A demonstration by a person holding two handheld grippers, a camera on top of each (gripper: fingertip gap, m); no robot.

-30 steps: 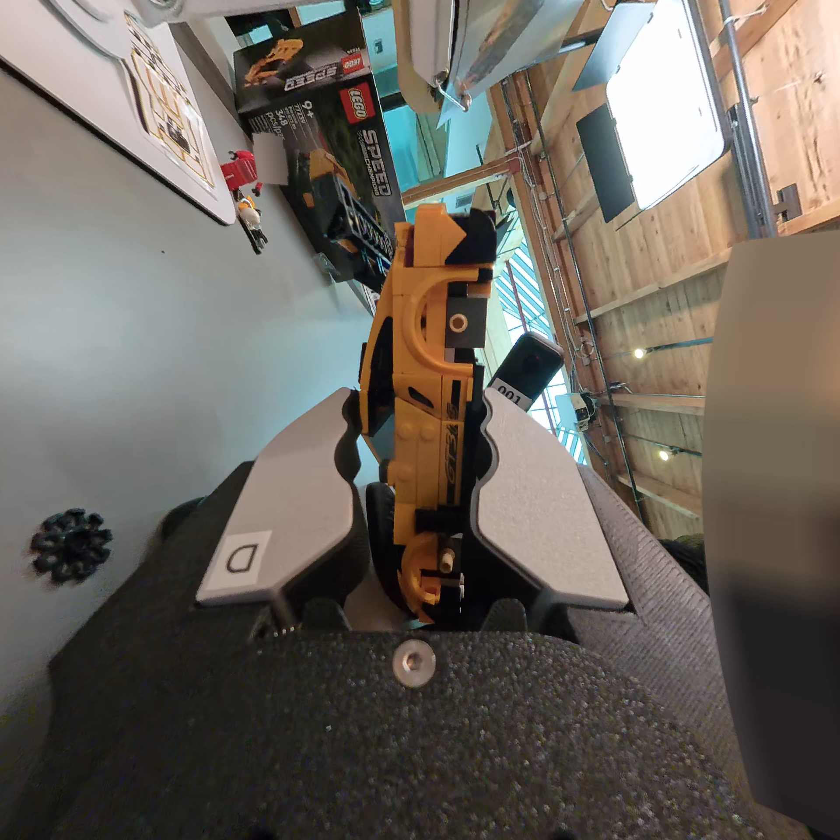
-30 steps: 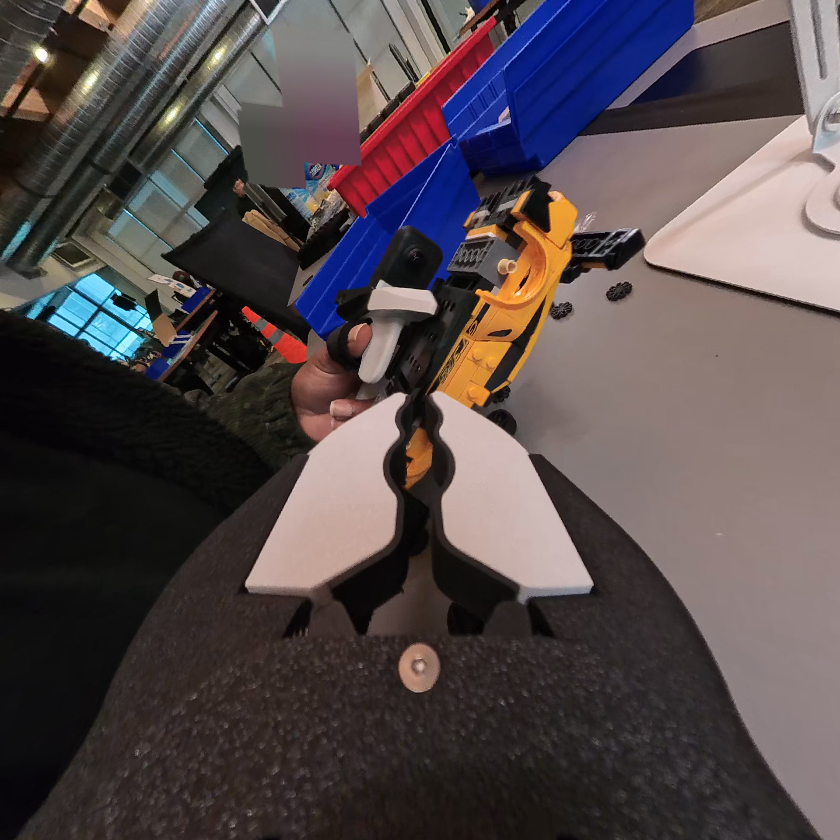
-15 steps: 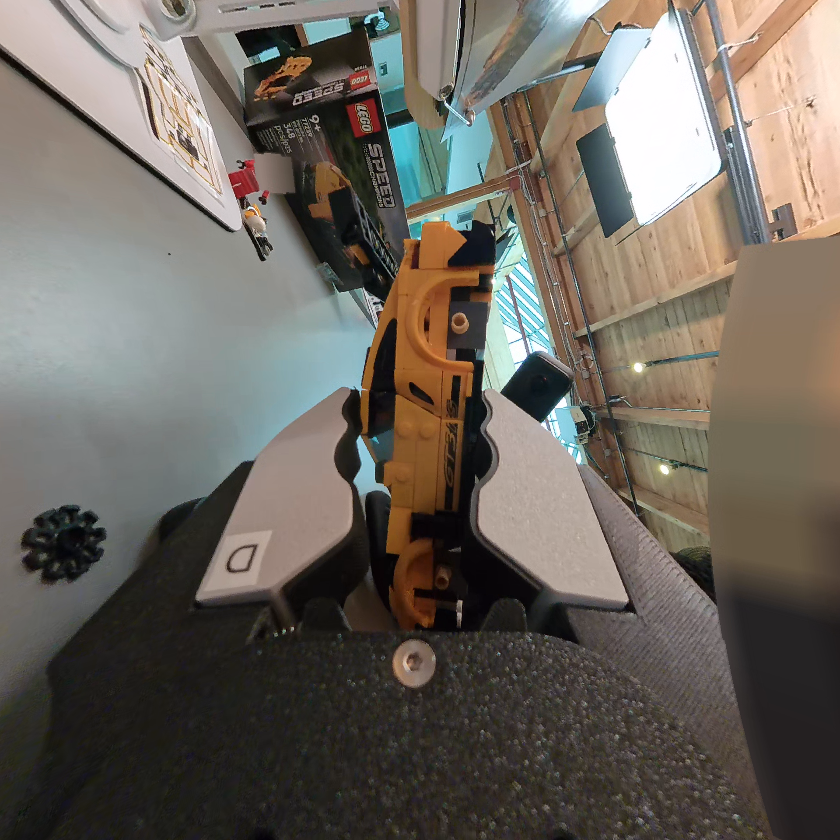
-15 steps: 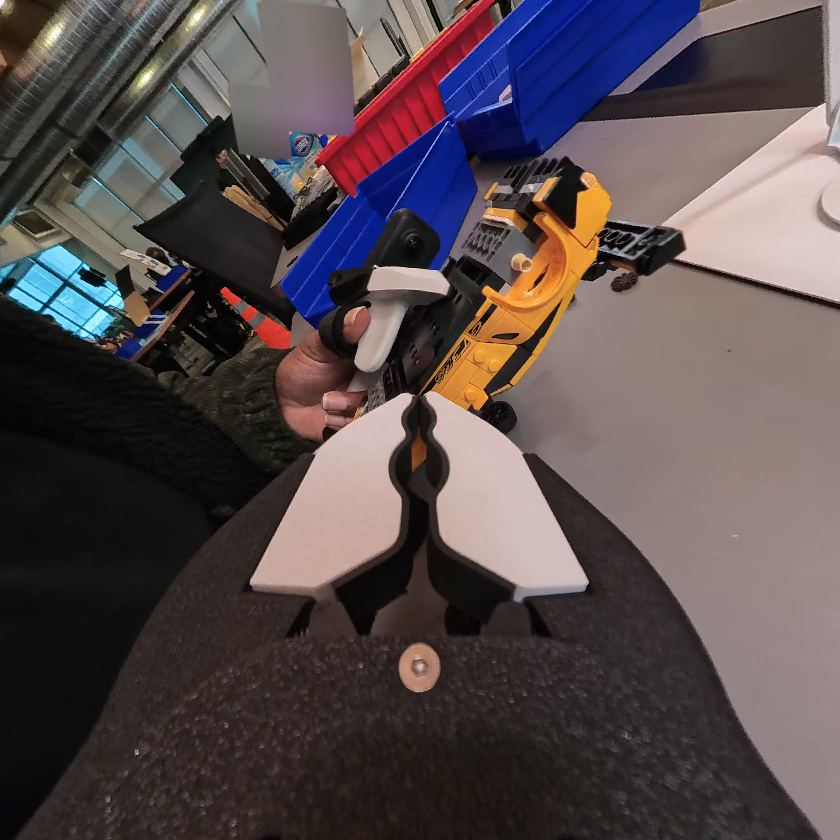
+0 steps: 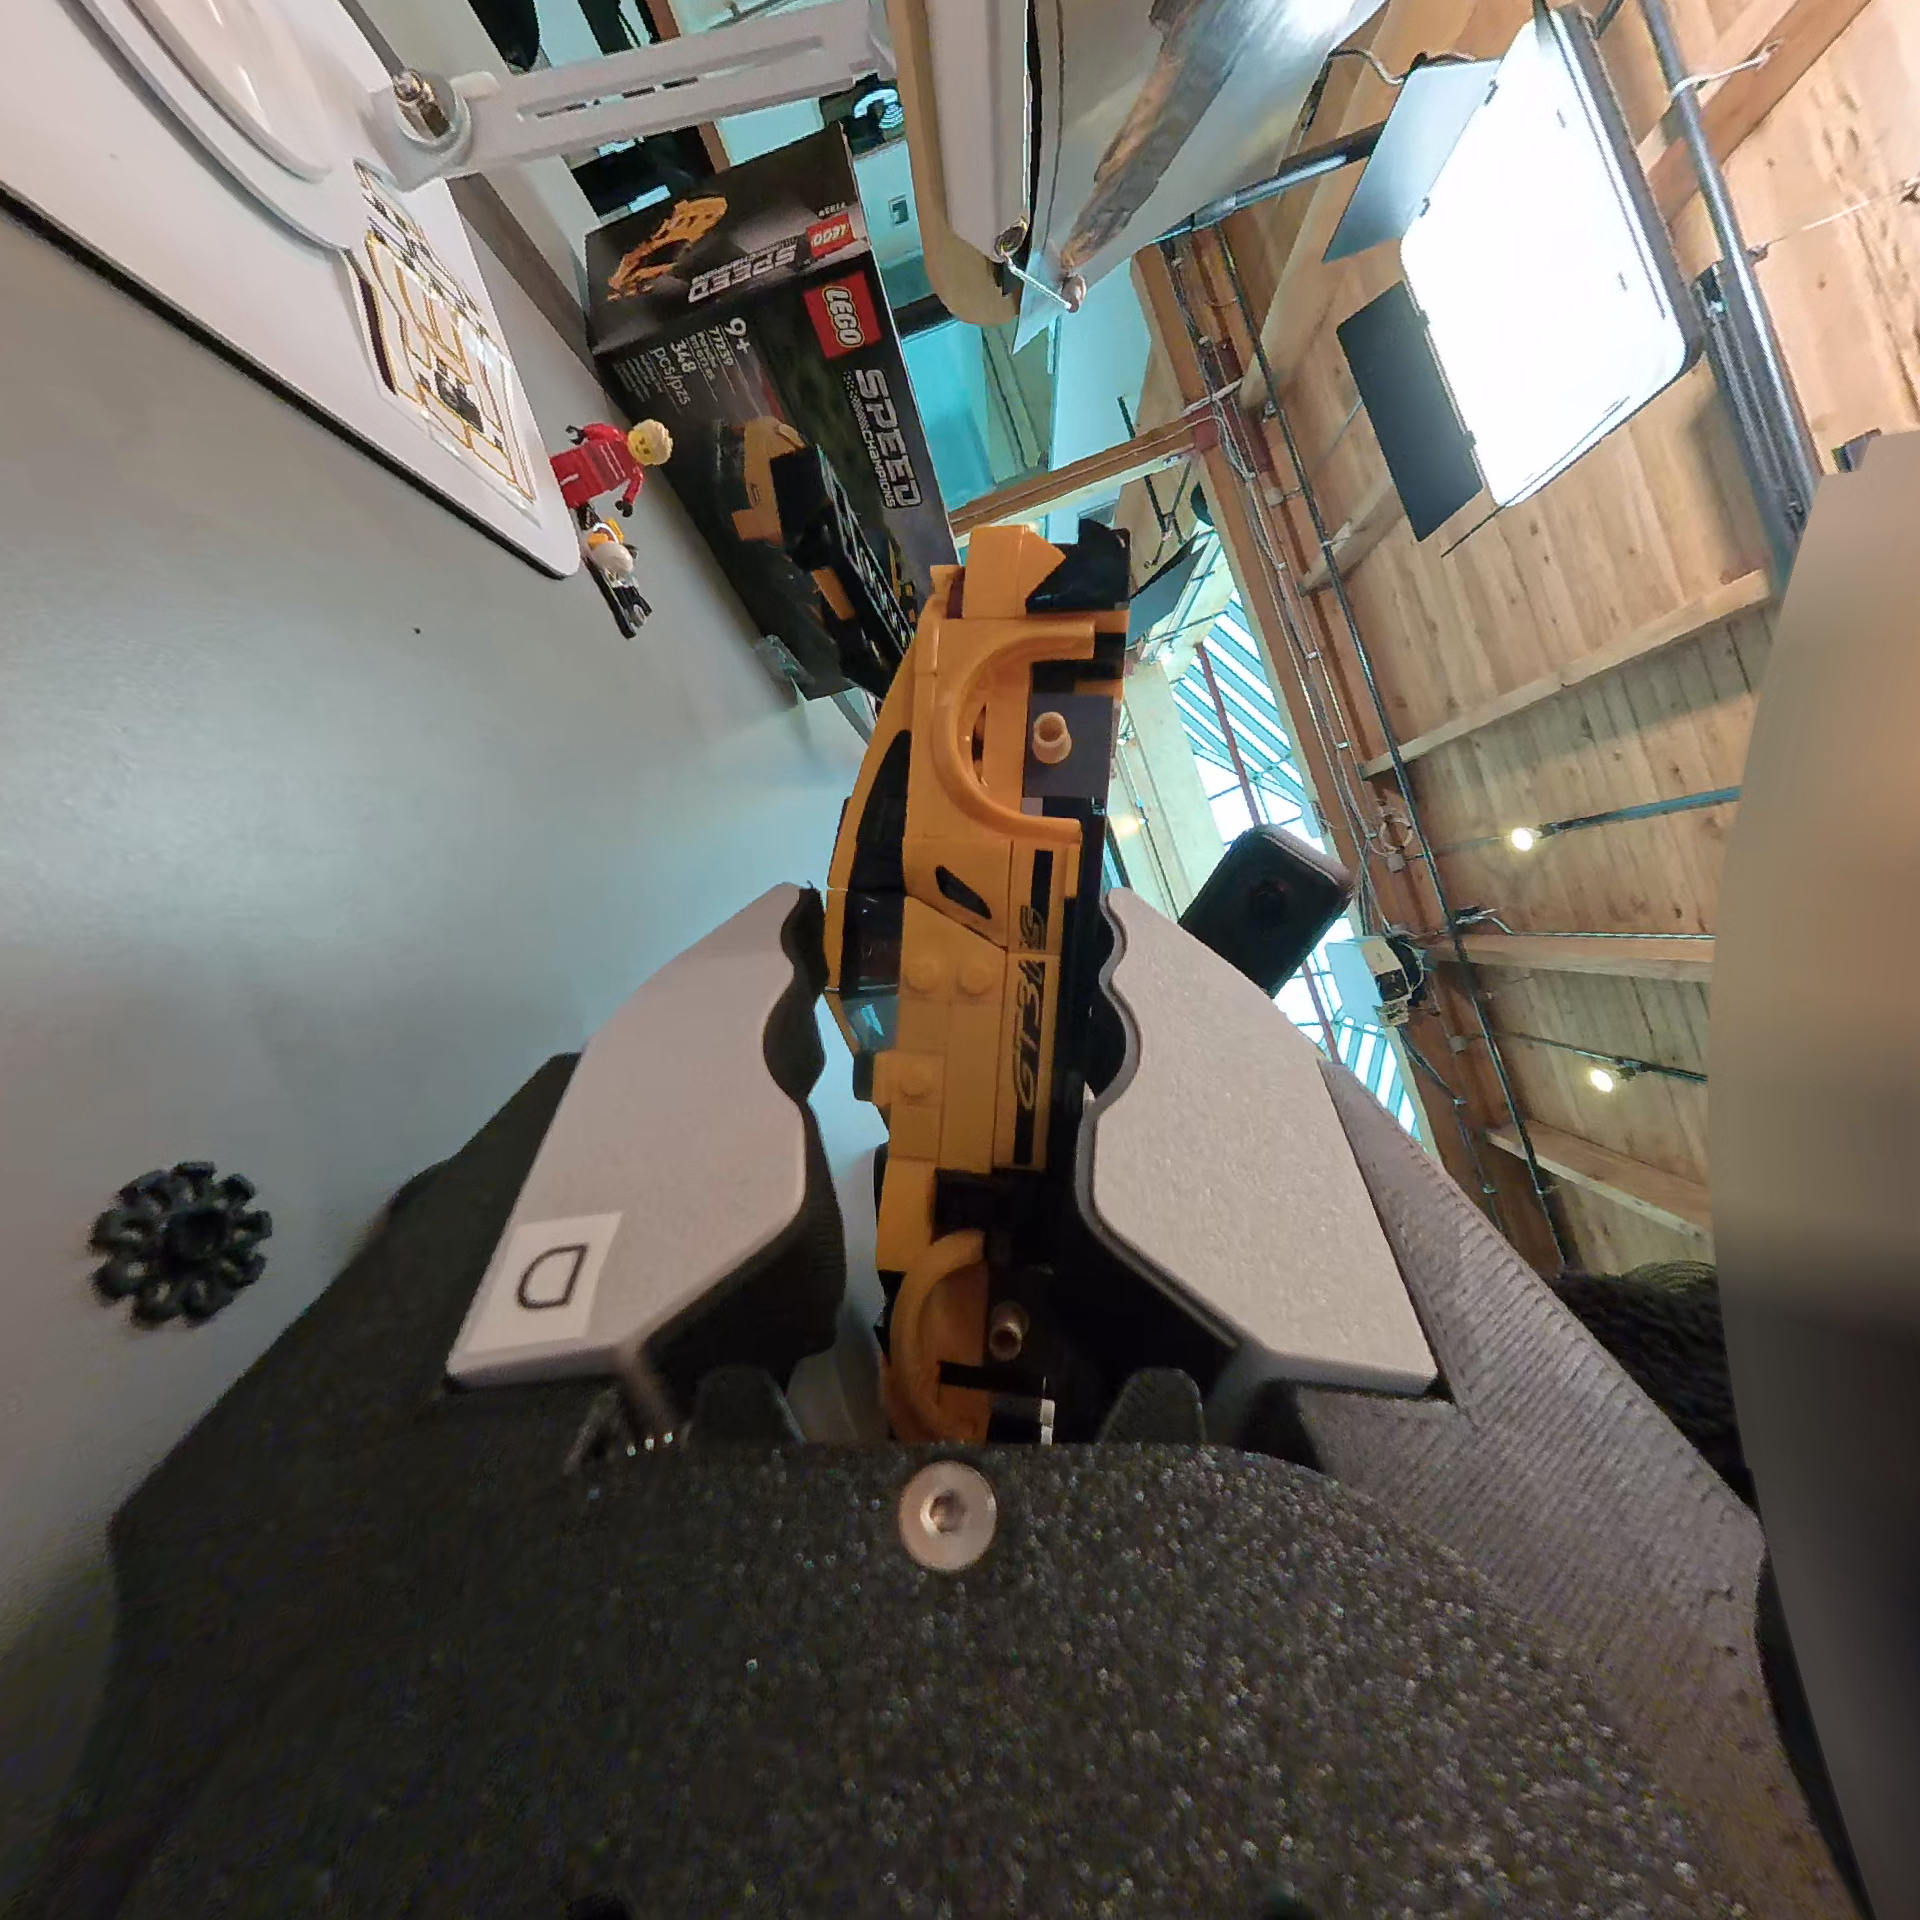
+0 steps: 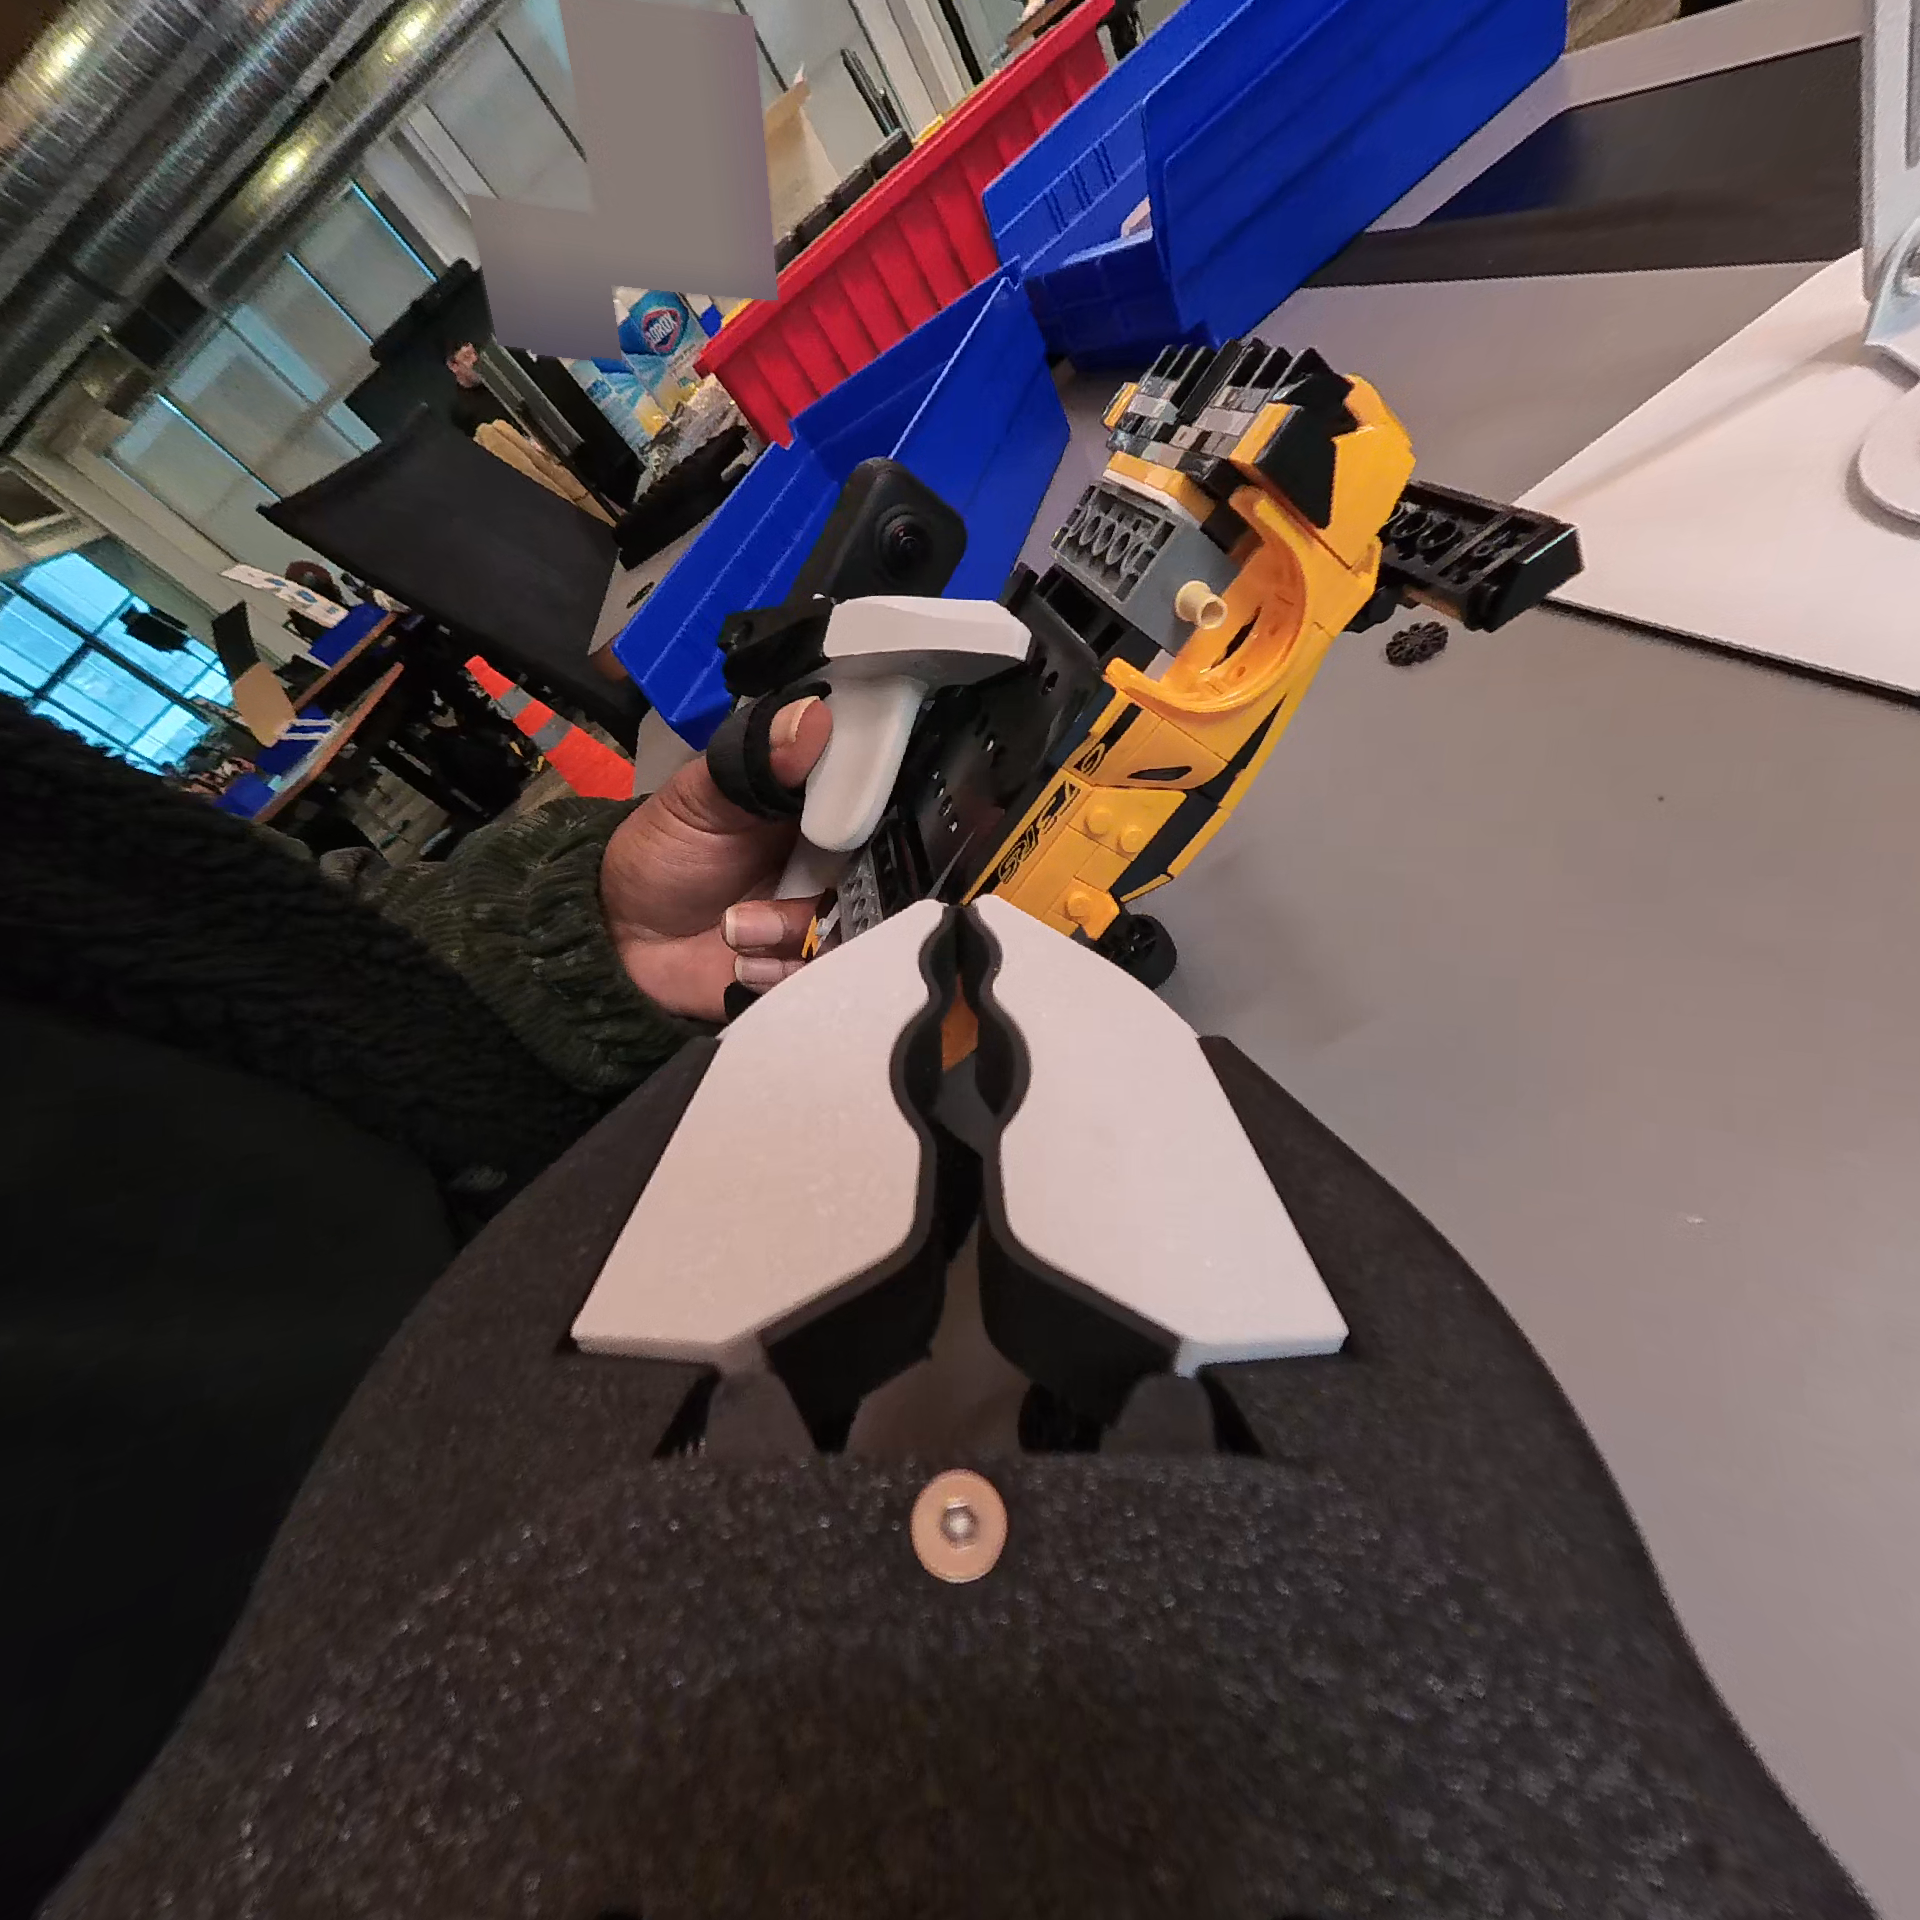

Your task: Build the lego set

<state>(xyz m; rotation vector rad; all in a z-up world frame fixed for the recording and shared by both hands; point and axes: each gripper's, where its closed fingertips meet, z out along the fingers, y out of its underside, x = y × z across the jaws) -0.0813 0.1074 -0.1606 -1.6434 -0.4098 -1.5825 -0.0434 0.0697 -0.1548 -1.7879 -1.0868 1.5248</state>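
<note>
On the grey table [image 6: 1558, 1039] sit the biggest things: three blue bins [image 6: 1299, 135] and one red bin [image 6: 894, 260] at the far edge, then one set box [image 5: 748, 343] standing beyond a white board [image 5: 208, 260] that bears a sticker sheet.

Next down is the car [image 5: 977, 935], yellow and black, lifted clear of the table and tipped on its side. My left gripper [image 5: 951, 935] pinches it across roof and underside, jaws spread only as wide as the body, which I judge turns the bare side toward my other tool. On that side I count two arches, each with one tan axle pin [image 5: 1051, 736] and no wheel; a black wheel [image 6: 1143, 951] shows low on the car.

My right gripper [image 6: 961, 920] waits just short of the car, its jaws pressed nearly together with a thin slit at the tips. I cannot tell whether anything small sits between them; the yellow in the gap looks like the car behind.

Smaller still: one red minifigure [image 5: 608, 468] by the box, a loose black plate [image 6: 1475, 551] beside the board, and two black rims [image 5: 179, 1242], likely for those pins.
</note>
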